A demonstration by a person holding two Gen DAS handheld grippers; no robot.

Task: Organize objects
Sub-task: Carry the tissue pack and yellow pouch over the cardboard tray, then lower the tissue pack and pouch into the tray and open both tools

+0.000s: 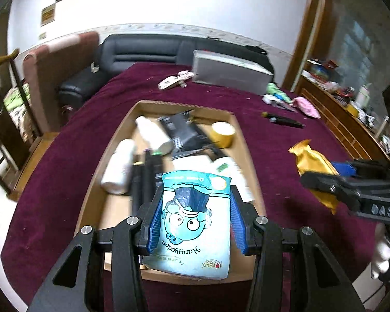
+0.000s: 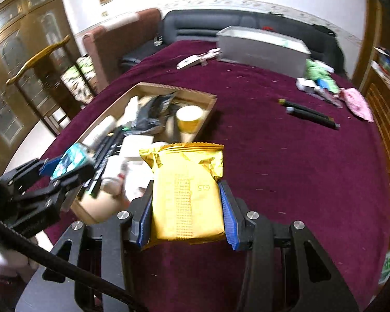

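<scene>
Left gripper point(image 1: 193, 218): my blue pads pinched light-blue cartoon packet point(image 1: 195, 223) by both sides, jaws partly spread, packet above cardboard tray point(image 1: 249, 140). Right gripper point(image 2: 186, 210): pads clamped gold foil packet point(image 2: 187, 187) likewise, over maroon cloth point(image 2: 286, 161) beside tray.

Dim indoor light, motion blur, strong fisheye edge distortion.

Maroon cloth-covered table point(image 2: 286, 161), carrying an open cardboard tray point(image 2: 210, 101) on the left, a grey box point(image 2: 262, 46) at the far edge, black pens point(image 2: 312, 115) to the right, pink packet point(image 2: 358, 104) beyond, white bits point(image 2: 195, 61) beside the box.
</scene>
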